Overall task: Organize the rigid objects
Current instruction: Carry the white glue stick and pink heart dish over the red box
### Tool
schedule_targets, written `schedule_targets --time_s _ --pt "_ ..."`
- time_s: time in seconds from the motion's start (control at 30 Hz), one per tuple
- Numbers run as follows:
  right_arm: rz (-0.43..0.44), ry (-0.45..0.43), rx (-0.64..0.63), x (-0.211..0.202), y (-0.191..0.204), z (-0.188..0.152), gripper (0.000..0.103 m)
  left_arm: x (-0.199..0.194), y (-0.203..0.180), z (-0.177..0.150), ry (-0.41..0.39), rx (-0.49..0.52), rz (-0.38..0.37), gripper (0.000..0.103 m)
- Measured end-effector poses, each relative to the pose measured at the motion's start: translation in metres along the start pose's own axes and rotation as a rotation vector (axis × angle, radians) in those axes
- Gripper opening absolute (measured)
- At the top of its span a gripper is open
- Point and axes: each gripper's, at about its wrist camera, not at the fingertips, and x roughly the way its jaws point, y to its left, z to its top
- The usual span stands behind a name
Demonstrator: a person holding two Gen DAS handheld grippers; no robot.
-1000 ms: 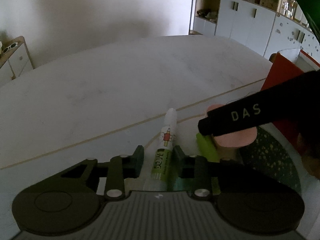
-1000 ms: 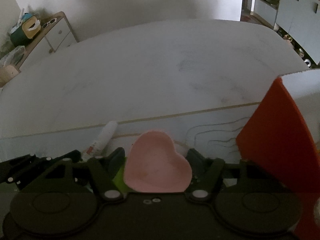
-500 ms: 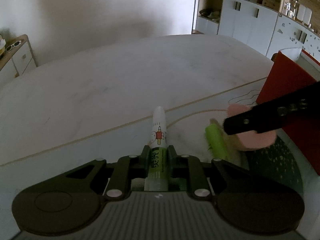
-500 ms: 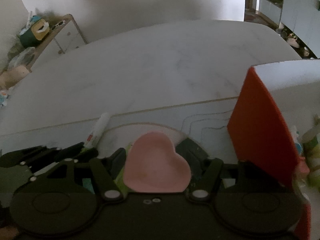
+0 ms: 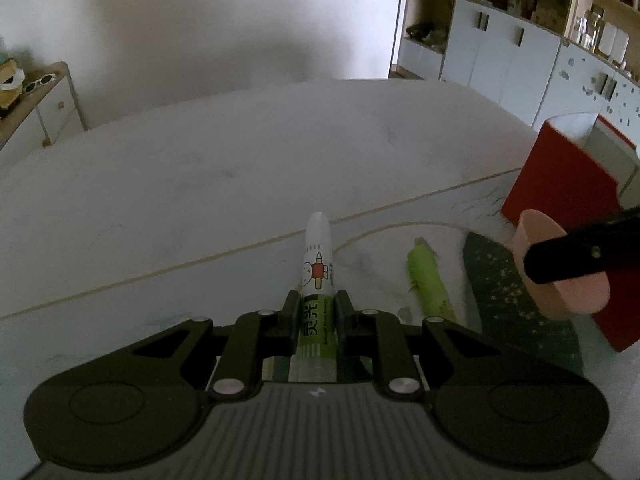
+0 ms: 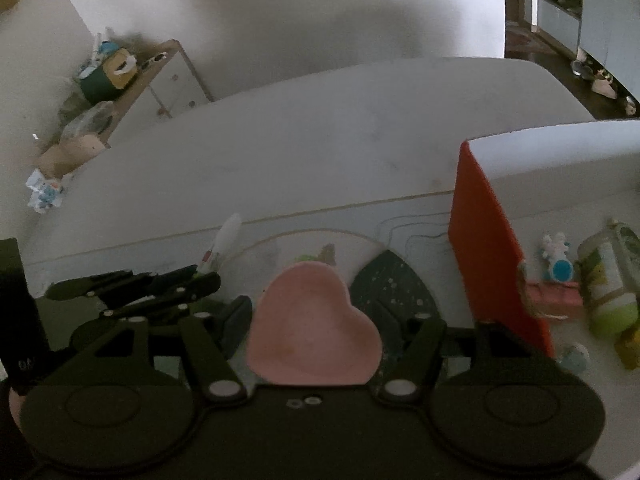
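My left gripper (image 5: 317,308) is shut on a white and green glue stick (image 5: 317,268) and holds it above the table, tip pointing away. My right gripper (image 6: 314,312) is shut on a pink heart-shaped dish (image 6: 314,330) and holds it up beside the red box (image 6: 490,248). The dish (image 5: 560,264) and a right finger (image 5: 580,256) show at the right of the left wrist view. The left gripper and the glue stick (image 6: 224,240) show at the left of the right wrist view.
A green tube (image 5: 428,284) lies on the white table (image 5: 240,168) next to a dark green speckled mat (image 5: 516,300). The open red box (image 5: 572,200) holds a bottle (image 6: 610,280) and small toys (image 6: 556,260). Cabinets (image 5: 512,56) stand behind.
My left gripper closed on the glue stick and lifted it. My right gripper rose with the pink dish and moved right, bringing the inside of the red box into view.
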Motion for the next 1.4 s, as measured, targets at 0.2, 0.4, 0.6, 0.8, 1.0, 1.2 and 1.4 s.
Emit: schedule_targets --time_s 0.2,0.4,0.6,0.8,1.0,1.2,1.4 --pt "0.021 -0.014 -0.015 -0.031 -0.003 -0.003 0.066 -0.031 -0.010 0.005 -0.030 0.002 -0.014 0.017" --pt "0.035 -0.041 -0.022 -0.059 -0.017 -0.003 0.066 -0.064 -0.030 0.012 -0.046 0.010 -0.032 0.017" --pt "0.043 -0.070 -0.033 -0.083 -0.039 -0.006 0.066 -0.088 -0.055 0.022 -0.061 -0.001 -0.044 0.017" --pt "0.044 -0.083 -0.033 -0.100 -0.069 -0.009 0.066 -0.098 -0.091 0.029 -0.068 0.007 -0.053 0.017" --pt "0.045 -0.090 -0.042 -0.115 -0.103 -0.011 0.066 -0.101 -0.135 0.040 -0.077 0.011 -0.073 0.017" --pt "0.039 -0.101 -0.037 -0.130 -0.143 -0.009 0.066 -0.096 -0.179 0.053 -0.083 0.021 -0.091 0.017" --pt "0.026 -0.104 -0.039 -0.136 -0.178 -0.009 0.066 -0.085 -0.219 0.062 -0.079 0.034 -0.103 0.017"
